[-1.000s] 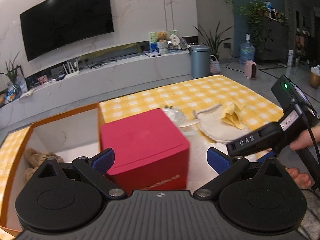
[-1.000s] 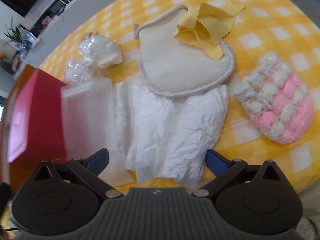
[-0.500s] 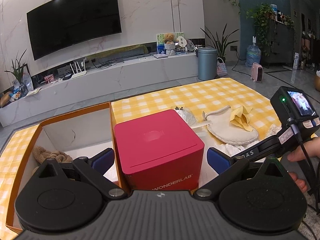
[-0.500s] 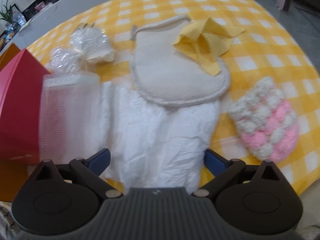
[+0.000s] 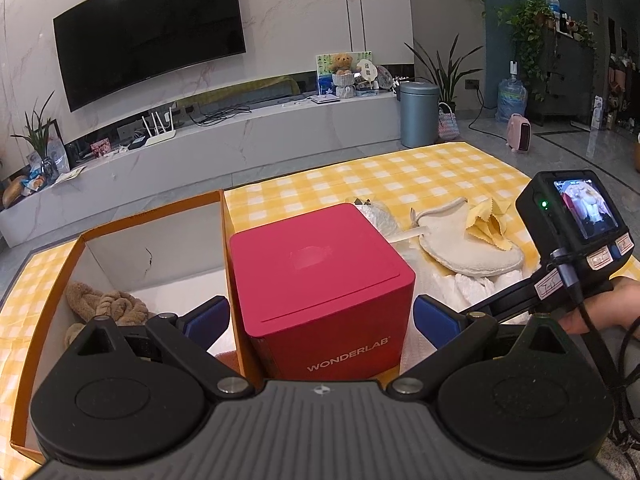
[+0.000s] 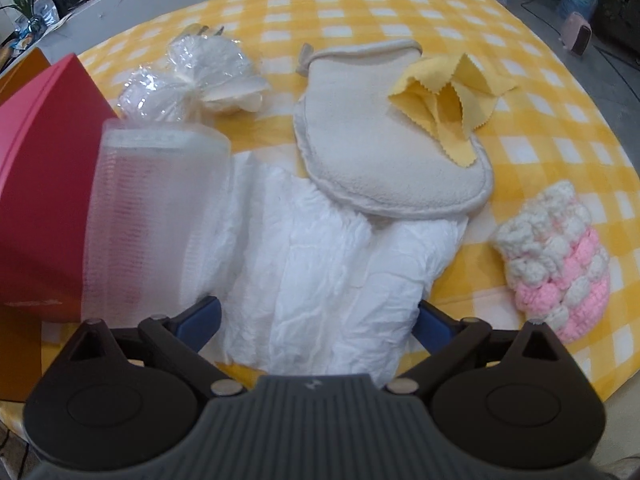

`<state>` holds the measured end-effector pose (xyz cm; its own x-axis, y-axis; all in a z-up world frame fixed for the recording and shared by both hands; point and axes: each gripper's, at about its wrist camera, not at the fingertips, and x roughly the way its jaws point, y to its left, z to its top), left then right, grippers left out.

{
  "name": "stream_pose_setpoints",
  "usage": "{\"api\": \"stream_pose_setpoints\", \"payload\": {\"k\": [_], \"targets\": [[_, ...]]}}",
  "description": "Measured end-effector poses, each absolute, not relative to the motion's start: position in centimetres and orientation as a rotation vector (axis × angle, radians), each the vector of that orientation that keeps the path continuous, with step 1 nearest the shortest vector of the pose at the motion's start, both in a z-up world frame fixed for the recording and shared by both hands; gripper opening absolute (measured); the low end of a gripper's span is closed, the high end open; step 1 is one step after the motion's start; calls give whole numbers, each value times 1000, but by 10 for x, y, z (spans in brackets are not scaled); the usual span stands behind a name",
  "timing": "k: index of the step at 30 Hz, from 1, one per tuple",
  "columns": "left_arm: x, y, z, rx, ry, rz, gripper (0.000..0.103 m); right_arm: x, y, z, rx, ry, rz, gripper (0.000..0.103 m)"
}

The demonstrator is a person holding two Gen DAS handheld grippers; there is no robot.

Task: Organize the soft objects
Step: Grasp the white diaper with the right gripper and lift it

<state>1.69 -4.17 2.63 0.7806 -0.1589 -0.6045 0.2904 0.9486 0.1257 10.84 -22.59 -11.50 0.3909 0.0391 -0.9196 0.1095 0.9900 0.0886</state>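
On the yellow checked cloth lie a crumpled white sheet (image 6: 320, 272), a cream mitt (image 6: 384, 160) with a yellow cloth (image 6: 444, 100) on it, a pink-and-white knitted piece (image 6: 560, 264), a clear plastic sleeve (image 6: 152, 216) and wrapped white bundles (image 6: 200, 76). My right gripper (image 6: 318, 316) hovers open over the near edge of the white sheet. My left gripper (image 5: 320, 320) is open, held in front of a red box (image 5: 316, 280). An orange open box (image 5: 152, 240) to its left holds a tan knotted rope toy (image 5: 108, 304).
A person's hand (image 5: 600, 312) holds the right gripper's handle with its small screen (image 5: 584, 212). Behind the table are a TV wall, a low white shelf, a grey bin (image 5: 418, 120), plants and a pink heater (image 5: 518, 138). The table edge runs close on the right.
The left gripper pulled back and rose, so the red box looks smaller and sharper. The right gripper drew back toward the table's near edge, showing more of the cloth and items.
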Motion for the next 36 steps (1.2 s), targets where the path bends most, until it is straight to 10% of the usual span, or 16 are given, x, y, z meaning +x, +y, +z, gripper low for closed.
{"api": "stream_pose_setpoints", "payload": {"k": [4,8,12,16,23,36], "targets": [[17,-42,25,224,634,-236,103,101,-225,-113,66,1123,-40,83],[16,-41,24,231,634,-237,103,90,-238,-103,53,1092,-28,36],[16,-39,23,235,638,-236,103,82,-249,-98,16,1134,8,27],[18,-37,21,231,647,-227,103,76,-262,-97,-11,1155,-12,30],[20,-35,18,230,662,-218,103,81,-254,-94,4,1122,48,80],[19,-35,17,231,666,-221,103,79,-252,-88,51,1105,60,95]]}}
